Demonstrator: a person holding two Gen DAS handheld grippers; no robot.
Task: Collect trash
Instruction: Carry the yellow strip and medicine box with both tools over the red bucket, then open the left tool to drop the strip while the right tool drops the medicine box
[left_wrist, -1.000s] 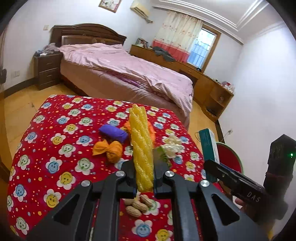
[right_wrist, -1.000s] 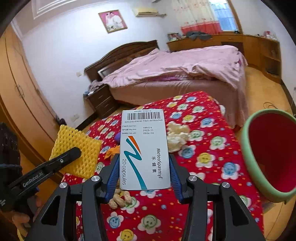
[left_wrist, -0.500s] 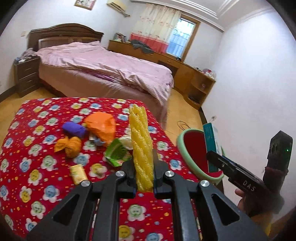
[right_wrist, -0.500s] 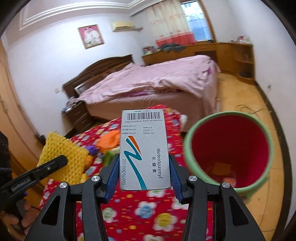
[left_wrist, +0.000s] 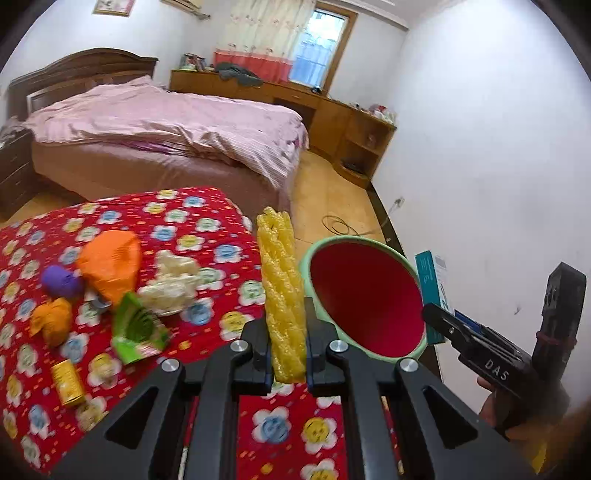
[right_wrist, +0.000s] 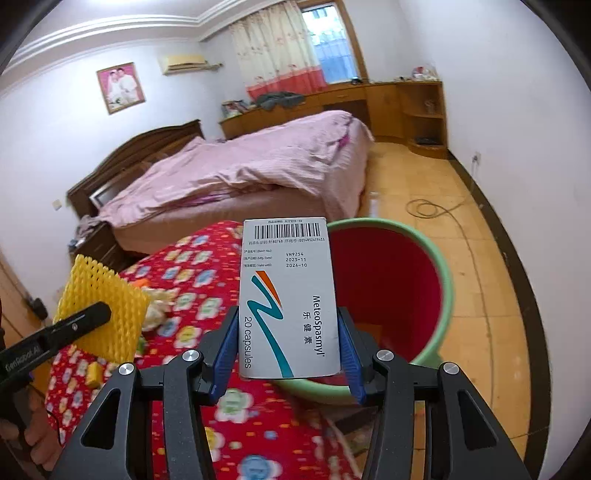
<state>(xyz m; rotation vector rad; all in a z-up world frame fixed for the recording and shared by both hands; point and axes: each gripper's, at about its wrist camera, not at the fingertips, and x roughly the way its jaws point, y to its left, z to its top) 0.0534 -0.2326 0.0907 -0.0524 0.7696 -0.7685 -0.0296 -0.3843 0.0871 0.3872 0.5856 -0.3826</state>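
My left gripper (left_wrist: 286, 328) is shut on a yellow foam fruit net (left_wrist: 281, 291), which stands up between the pads. It hangs over the right edge of the red flowered table (left_wrist: 207, 229), just left of the green bin with a red inside (left_wrist: 364, 302). My right gripper (right_wrist: 288, 339) is shut on a white medicine box (right_wrist: 290, 295) with a barcode, held over the near rim of the bin (right_wrist: 388, 288). The same box (left_wrist: 432, 288) and right gripper (left_wrist: 461, 332) show beyond the bin in the left wrist view. The net (right_wrist: 99, 306) shows at the left of the right wrist view.
On the table lie an orange bag (left_wrist: 110, 266), a purple wad (left_wrist: 61, 282), an orange wad (left_wrist: 51, 319), a crumpled white paper (left_wrist: 173, 280), a green wrapper (left_wrist: 138, 328) and a small yellow packet (left_wrist: 68, 382). A bed (left_wrist: 166, 140) stands behind. A cable (right_wrist: 432, 206) lies on the floor.
Both grippers have swung to the right with their loads, from over the table's middle to the bin. The bin now sits right beside the net and behind the box.
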